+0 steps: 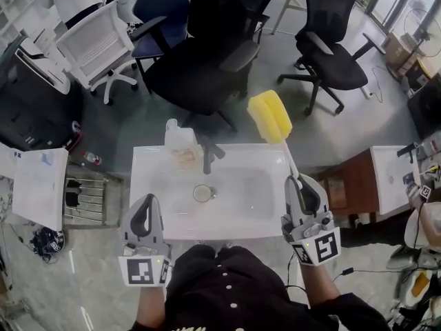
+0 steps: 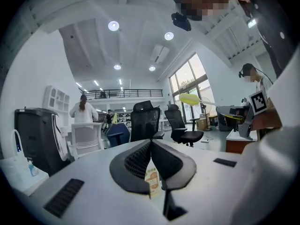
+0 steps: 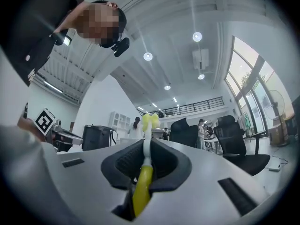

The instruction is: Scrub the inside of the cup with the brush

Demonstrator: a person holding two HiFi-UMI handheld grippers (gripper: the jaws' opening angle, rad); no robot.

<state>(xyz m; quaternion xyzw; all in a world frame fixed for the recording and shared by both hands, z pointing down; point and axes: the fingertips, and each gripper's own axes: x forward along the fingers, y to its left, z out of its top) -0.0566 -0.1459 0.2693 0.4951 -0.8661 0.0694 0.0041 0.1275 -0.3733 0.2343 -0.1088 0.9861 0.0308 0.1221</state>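
The brush (image 1: pixel 270 116) is clamped by its handle in the right gripper (image 1: pixel 300 182). Its yellow sponge head is raised past the sink's (image 1: pixel 153 174) back right corner, probably carried clear before going into a cup. The left gripper (image 1: pixel 143 200), at the front left corner, is closed on nothing. A small round thing (image 1: pixel 202 193) at the basin's middle may be the cup or the drain; I cannot tell which. A faucet (image 1: pixel 207 156) and a bottle (image 1: pixel 178 138) stand at the back edge. Office chairs (image 1: pixel 207 54) stand on the grey floor (image 1: pixel 103 129) beyond.

Brush (image 1: pixel 273 118) — yellow spongy foam head, sink (image 1: pixel 155 185) — smooth glossy white, drain (image 1: pixel 203 193) shiny metal
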